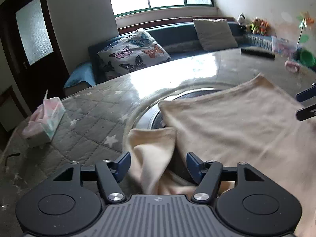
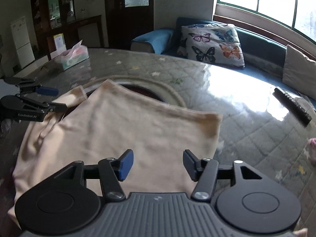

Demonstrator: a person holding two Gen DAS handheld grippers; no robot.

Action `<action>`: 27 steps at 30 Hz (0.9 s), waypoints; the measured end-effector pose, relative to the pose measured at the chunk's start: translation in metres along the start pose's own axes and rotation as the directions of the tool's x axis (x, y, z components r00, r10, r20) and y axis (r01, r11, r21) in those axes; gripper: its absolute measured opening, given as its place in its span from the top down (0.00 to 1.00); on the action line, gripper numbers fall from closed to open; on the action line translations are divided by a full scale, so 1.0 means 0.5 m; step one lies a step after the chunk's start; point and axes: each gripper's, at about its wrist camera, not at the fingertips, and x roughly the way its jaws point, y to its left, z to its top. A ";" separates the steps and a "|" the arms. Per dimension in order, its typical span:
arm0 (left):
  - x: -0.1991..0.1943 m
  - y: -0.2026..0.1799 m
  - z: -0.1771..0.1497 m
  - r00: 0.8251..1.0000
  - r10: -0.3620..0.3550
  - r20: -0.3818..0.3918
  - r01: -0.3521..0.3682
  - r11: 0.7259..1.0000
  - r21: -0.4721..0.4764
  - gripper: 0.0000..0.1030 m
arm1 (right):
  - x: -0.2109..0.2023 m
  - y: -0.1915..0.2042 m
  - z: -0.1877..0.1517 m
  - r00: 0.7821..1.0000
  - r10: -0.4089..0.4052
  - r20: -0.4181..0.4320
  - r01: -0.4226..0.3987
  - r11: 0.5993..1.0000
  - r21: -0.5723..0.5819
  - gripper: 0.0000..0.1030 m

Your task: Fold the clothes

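Spread left gripper (image 1: 158, 165) over blurred cream garment (image 1: 227, 118)

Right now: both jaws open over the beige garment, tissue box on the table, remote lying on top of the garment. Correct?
Not quite. The remote lies on the bare table, apart from the beige garment, as the right wrist view shows. The rest holds: left gripper and right gripper open, tissue box on the table.

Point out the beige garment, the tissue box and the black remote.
beige garment (image 2: 126, 130), right wrist view, middle of the flat folded panel.
tissue box (image 1: 46, 121), left wrist view, its long side wall.
black remote (image 2: 292, 106), right wrist view, middle of its top face.
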 end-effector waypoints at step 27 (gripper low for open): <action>-0.130 0.219 -0.173 0.941 0.330 -0.078 -0.325 0.812 -0.485 0.74 | 0.006 0.033 -0.065 0.999 -0.032 -0.041 0.034 0.999 0.036 0.33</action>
